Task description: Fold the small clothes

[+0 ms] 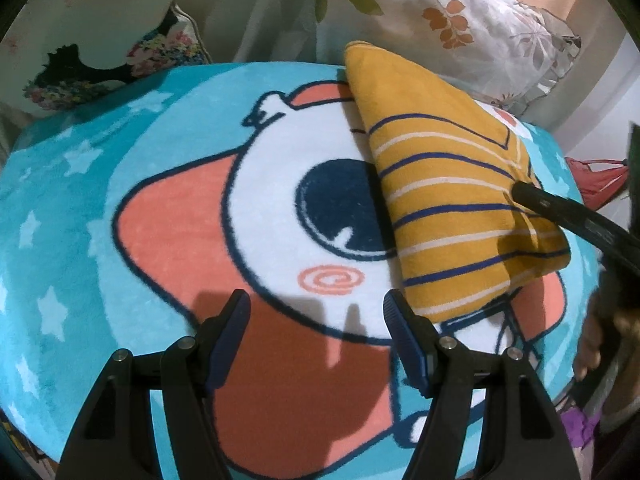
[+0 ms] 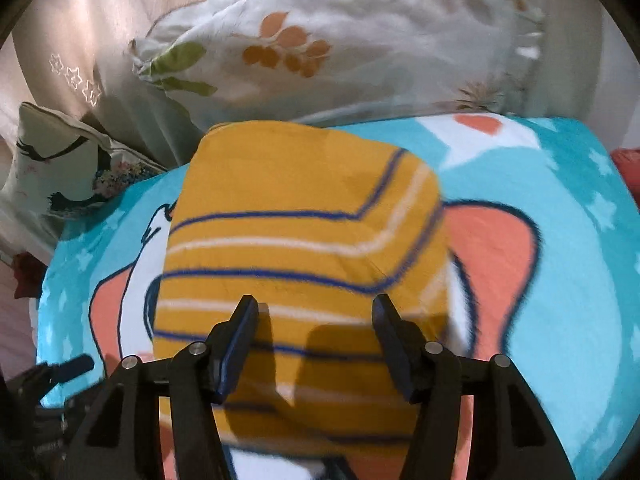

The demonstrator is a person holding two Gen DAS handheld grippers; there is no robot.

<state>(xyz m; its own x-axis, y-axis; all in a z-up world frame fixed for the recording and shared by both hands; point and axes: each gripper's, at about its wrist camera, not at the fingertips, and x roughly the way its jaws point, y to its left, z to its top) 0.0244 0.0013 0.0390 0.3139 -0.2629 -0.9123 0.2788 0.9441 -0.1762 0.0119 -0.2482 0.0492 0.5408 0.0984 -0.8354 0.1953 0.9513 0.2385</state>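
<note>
A small mustard-yellow garment with blue and white stripes (image 1: 452,196) lies folded on a blue cartoon blanket (image 1: 80,208). My left gripper (image 1: 316,308) is open and empty over the blanket, just left of the garment's near corner. My right gripper (image 2: 314,308) is open directly above the near half of the garment (image 2: 296,240), with nothing between its fingers. One right finger (image 1: 560,208) shows in the left wrist view, lying against the garment's right edge. The left gripper also shows at the lower left of the right wrist view (image 2: 68,366).
A white pillow with leaf print (image 2: 340,40) lies behind the blanket. A cushion with a black and floral print (image 1: 120,32) sits at the back left. A red item (image 1: 596,180) lies off the blanket's right side. Purple cloth (image 1: 580,428) shows at the lower right.
</note>
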